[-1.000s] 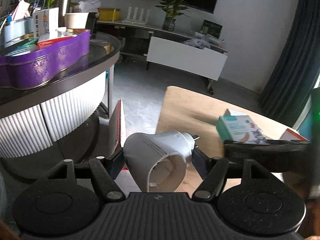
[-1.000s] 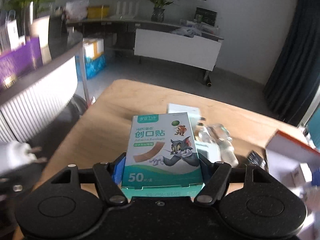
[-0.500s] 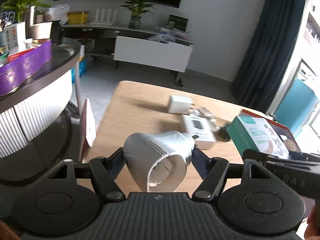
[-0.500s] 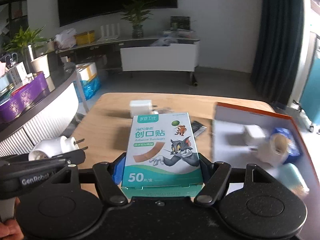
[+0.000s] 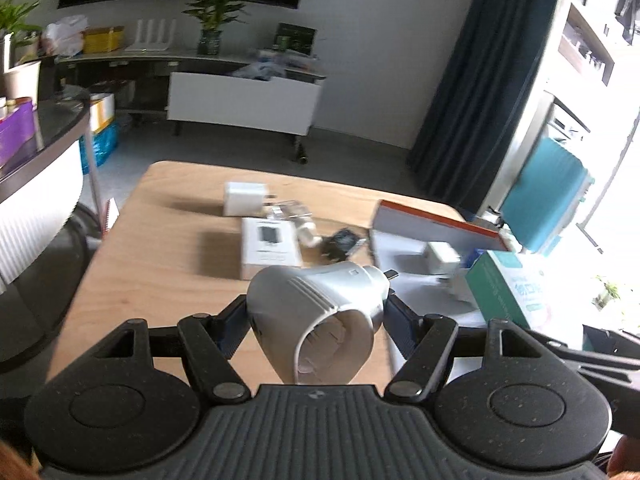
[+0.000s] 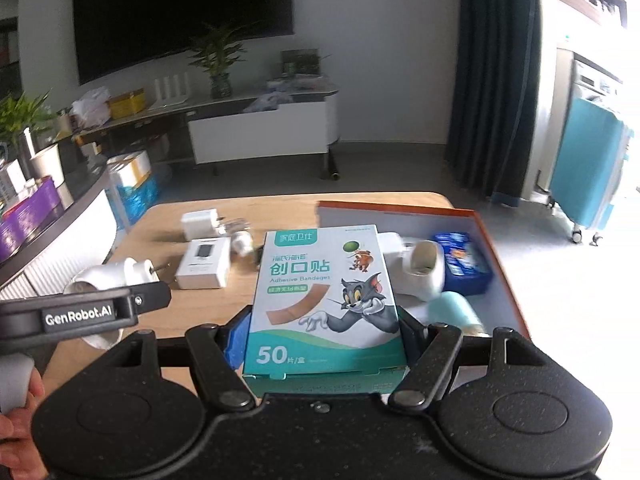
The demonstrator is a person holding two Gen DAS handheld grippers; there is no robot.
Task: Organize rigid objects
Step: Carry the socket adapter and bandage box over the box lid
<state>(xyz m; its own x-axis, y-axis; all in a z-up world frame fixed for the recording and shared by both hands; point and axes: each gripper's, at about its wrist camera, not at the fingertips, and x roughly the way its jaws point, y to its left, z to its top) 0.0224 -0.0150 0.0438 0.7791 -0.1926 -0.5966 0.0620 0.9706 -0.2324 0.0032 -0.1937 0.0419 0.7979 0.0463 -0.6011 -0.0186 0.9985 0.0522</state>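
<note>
Both views have swung toward the orange-rimmed shallow tray (image 6: 498, 248), left gripper (image 5: 316, 312) clamped on the white cone-shaped plug adapter (image 5: 320, 300) and right gripper (image 6: 320, 336) on the teal cardboard bandage box (image 6: 324, 292); the rounded adapter could slip from the fingers (image 5: 230, 326), or the box could knock things already in the tray.

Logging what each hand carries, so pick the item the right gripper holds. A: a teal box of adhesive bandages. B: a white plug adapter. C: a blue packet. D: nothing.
A: in the right wrist view the right gripper is clamped on the sides of the teal box of adhesive bandages, printed with a cartoon cat.
</note>
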